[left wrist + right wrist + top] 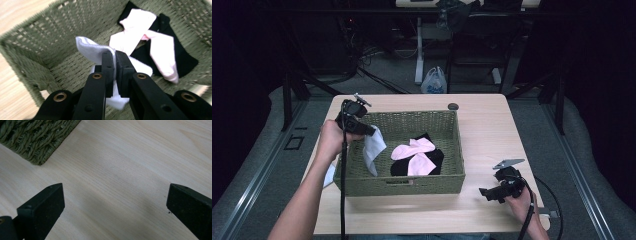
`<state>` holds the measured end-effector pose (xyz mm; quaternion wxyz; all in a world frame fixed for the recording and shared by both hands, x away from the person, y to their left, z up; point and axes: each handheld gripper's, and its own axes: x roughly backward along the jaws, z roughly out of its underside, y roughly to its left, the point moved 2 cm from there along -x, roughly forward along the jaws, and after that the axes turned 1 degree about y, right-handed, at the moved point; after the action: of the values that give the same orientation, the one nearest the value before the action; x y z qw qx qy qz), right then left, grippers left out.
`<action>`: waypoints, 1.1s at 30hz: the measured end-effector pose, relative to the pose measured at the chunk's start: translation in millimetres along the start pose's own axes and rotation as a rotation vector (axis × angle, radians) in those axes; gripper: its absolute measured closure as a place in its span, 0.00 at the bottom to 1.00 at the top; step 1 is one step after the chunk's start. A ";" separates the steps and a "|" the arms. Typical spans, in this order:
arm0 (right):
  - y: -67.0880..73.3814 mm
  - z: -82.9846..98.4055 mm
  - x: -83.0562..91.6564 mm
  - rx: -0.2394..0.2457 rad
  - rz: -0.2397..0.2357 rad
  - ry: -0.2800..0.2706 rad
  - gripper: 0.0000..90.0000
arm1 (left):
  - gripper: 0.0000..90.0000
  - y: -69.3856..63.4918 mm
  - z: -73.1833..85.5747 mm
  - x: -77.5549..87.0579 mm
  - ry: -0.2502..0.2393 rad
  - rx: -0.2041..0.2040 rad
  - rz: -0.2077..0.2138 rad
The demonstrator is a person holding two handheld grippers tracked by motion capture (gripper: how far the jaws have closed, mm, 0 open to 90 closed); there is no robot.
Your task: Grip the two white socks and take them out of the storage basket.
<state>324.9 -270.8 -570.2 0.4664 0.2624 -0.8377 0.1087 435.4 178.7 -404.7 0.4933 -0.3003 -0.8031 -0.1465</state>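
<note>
We pinch the limp, light white sock (93, 51) in our left gripper (115, 65), above the basket (402, 187); our right gripper (113, 202) gapes, empty.

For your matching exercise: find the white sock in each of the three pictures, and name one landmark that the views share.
High view: white sock hangs from the left gripper over the basket's left end.
Left gripper view: centre, white sock clamped between the jaws.
Right gripper view: not in it.
Shared landmark: the green woven basket.
</note>
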 end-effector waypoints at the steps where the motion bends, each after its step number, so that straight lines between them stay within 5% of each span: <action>1: 0.0 0.0 0.0 -0.001 0.000 0.000 0.01 | 0.96 -0.1 -1.5 4.3 -0.004 0.000 -0.003; 18: -0.1 0.1 -0.1 0.000 0.001 0.001 0.01 | 0.96 2.1 -18.8 87.3 -0.110 -0.006 -0.077; 33: 0.6 -0.3 -1.1 -0.005 -0.006 0.001 0.01 | 0.96 31.3 14.1 146.1 -0.169 0.073 -0.169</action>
<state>325.2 -269.8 -570.9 0.4679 0.2639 -0.8368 0.1054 396.5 259.9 -284.6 0.4206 -0.2246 -0.8690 -0.1323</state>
